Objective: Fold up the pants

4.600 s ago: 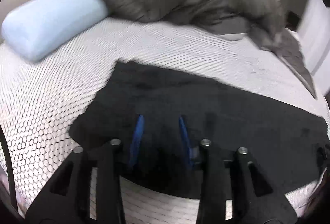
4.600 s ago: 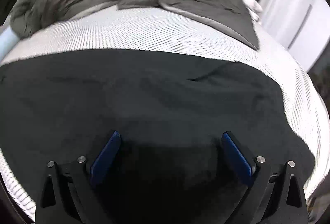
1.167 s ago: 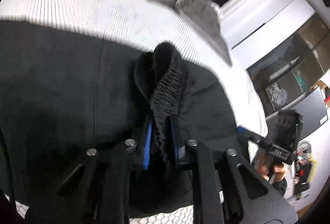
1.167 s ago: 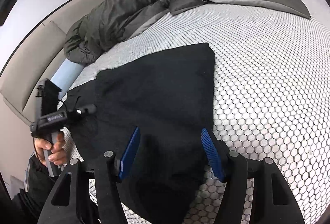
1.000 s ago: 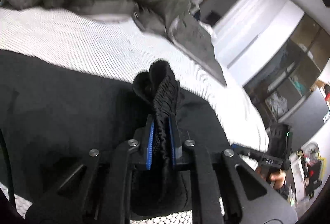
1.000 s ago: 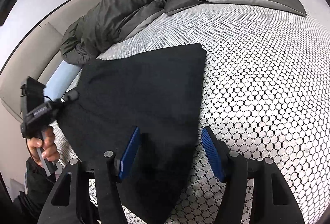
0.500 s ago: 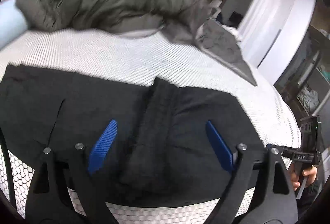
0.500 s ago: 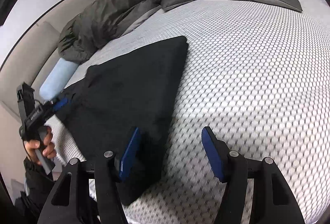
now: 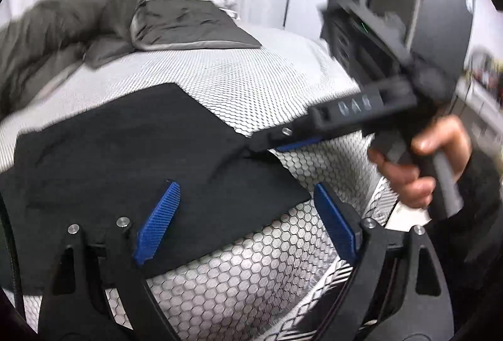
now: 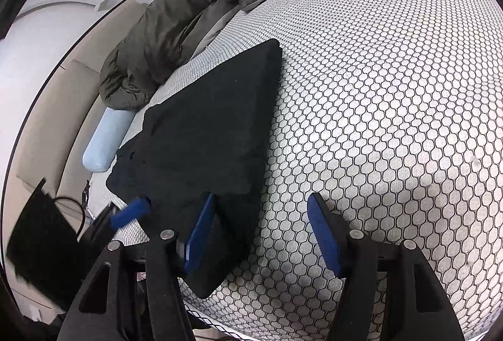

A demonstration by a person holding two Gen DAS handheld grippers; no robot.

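while both tongs tilt down over the folded pants [image 10: 207, 133], left tongs [image 9: 248, 221] and right tongs [image 10: 261, 234] gape empty.

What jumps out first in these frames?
The folded black pants lie flat on the white honeycomb-patterned mattress, near its front edge. Both grippers hover open over them: the left gripper at one corner, the right gripper at the other. A rumpled grey duvet is piled behind.

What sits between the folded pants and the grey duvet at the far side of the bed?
Nothing: in the right wrist view only bare honeycomb mattress cover separates the pants from the duvet.
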